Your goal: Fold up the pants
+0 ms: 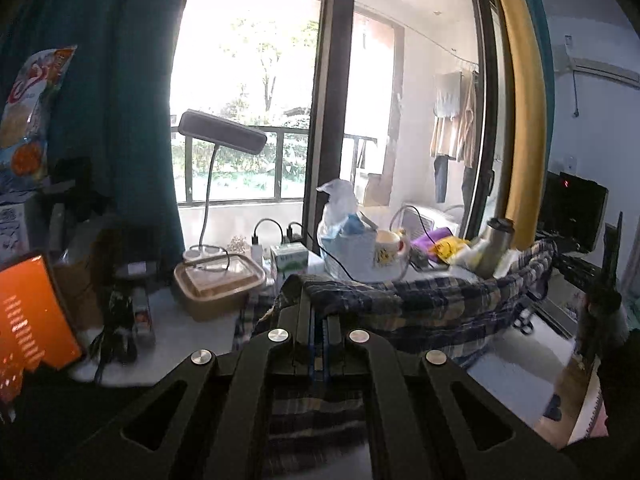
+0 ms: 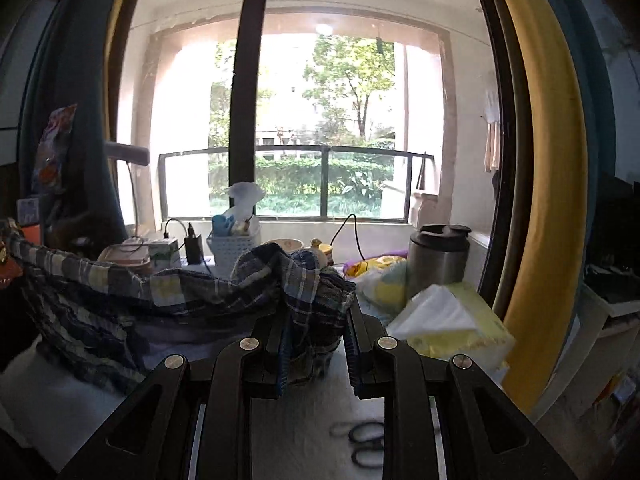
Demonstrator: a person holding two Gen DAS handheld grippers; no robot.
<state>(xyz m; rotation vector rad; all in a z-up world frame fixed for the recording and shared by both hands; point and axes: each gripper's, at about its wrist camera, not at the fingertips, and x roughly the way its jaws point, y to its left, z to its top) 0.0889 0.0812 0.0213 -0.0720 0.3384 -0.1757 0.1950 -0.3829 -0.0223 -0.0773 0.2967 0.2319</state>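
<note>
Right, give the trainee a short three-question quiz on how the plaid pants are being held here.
1. True or false: the left gripper has its fingers closed on the plaid pants.
2. Multiple choice: in the right wrist view, the right gripper has its fingers A) pressed flat together with nothing between, B) apart with bunched cloth between them, C) closed around the steel flask.
3. Fill in: the yellow pack beside the right gripper is a tissue ____.

Key: 1 true; 2 B; 3 pack.
</note>
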